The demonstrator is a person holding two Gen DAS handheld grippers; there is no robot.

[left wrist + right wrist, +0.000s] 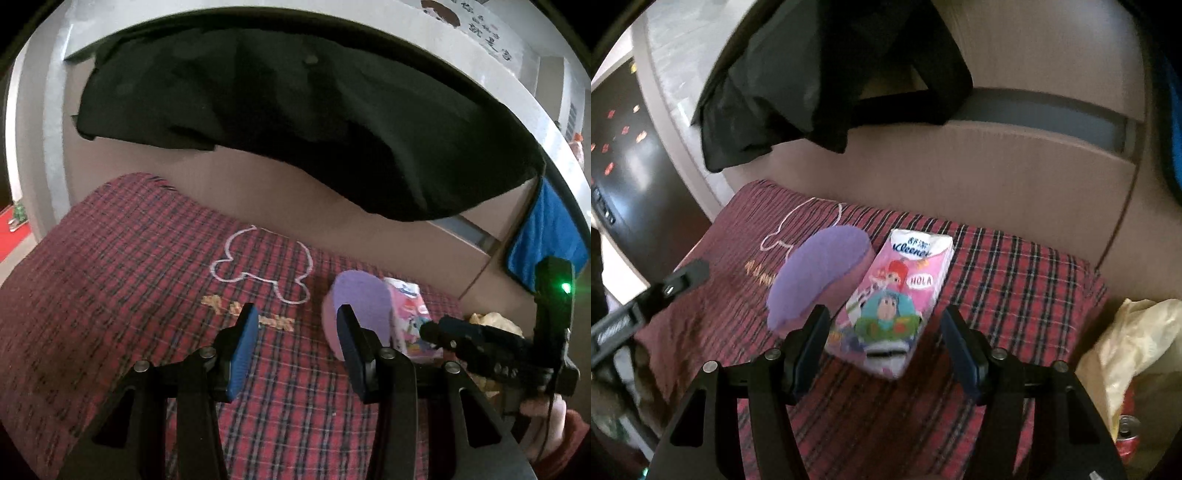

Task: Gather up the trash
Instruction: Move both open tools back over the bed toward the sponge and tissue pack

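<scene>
A pink Kleenex tissue pack [897, 295] with cartoon print lies on a red plaid cushion [1015, 288]. A purple oval sponge [820, 273] leans against its left side. My right gripper [886, 347] is open just above the pack's near end, one finger on each side, and the pads do not press on it. My left gripper [297, 343] hangs open over bare cushion, left of the sponge [360, 306] and the pack [410, 317], with nothing between its fingers. The right gripper [480, 343] shows at the right of the left wrist view.
A black garment [295, 110] hangs over the seat back behind the cushion, with a blue towel [550, 236] beside it. To the right of the cushion sit a crumpled yellow bag [1137, 339] and a red drink can [1126, 439]. A white outline figure [262, 266] is stitched on the cushion.
</scene>
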